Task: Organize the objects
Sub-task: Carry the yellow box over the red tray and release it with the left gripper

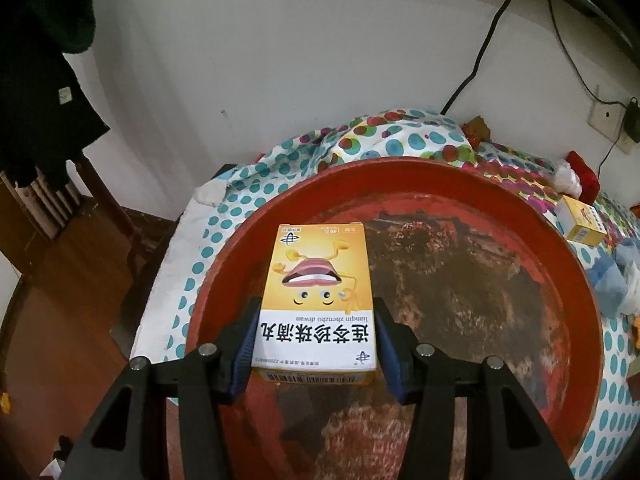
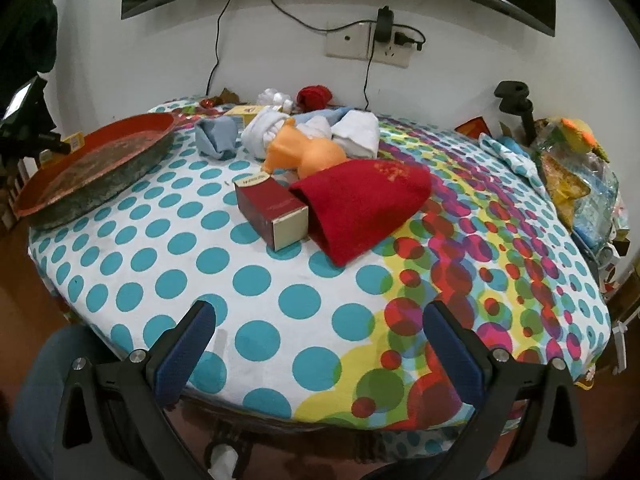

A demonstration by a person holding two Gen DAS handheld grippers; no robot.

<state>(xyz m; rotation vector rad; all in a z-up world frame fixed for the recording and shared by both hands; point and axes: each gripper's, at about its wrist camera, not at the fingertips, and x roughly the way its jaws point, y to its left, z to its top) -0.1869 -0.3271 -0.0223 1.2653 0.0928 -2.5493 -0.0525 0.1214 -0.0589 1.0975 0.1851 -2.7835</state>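
Dotted tablecloth (image 2: 256, 280) underneath, left gripper (image 1: 316, 344) clamping yellow medicine box (image 1: 320, 280) over red tray (image 1: 460, 280), likely for setting down; right gripper (image 2: 320, 344) wide, empty, dark-red box (image 2: 272, 208) at twelve o'clock.

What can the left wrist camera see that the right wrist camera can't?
Only the left view shows the yellow box clamped in the left gripper, over the tray's worn inside. Only the right view shows the red hat, dark red box, orange toy and the empty, open right gripper. Both show the red tray and dotted cloth.
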